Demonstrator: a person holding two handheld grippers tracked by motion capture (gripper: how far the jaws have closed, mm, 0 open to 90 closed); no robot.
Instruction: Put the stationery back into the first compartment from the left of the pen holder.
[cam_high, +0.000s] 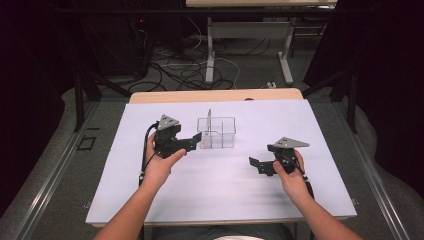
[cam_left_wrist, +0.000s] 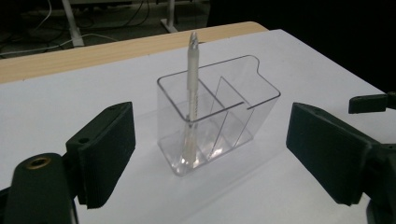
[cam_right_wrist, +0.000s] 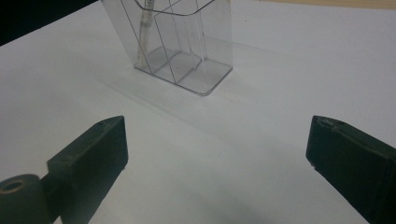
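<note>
From above, my left gripper sits just left of the clear holder, its jaws pointing right, toward the holder's left wall, and standing apart with nothing between them. A pen stands upright in the holder, toward its left part. My right gripper rests low over the white sheet, well right of the holder and nearer me, jaws pointing left and parted, gripping nothing. The sheet covers a wooden table, whose far edge shows bare. Cables lie on the floor beyond.
</note>
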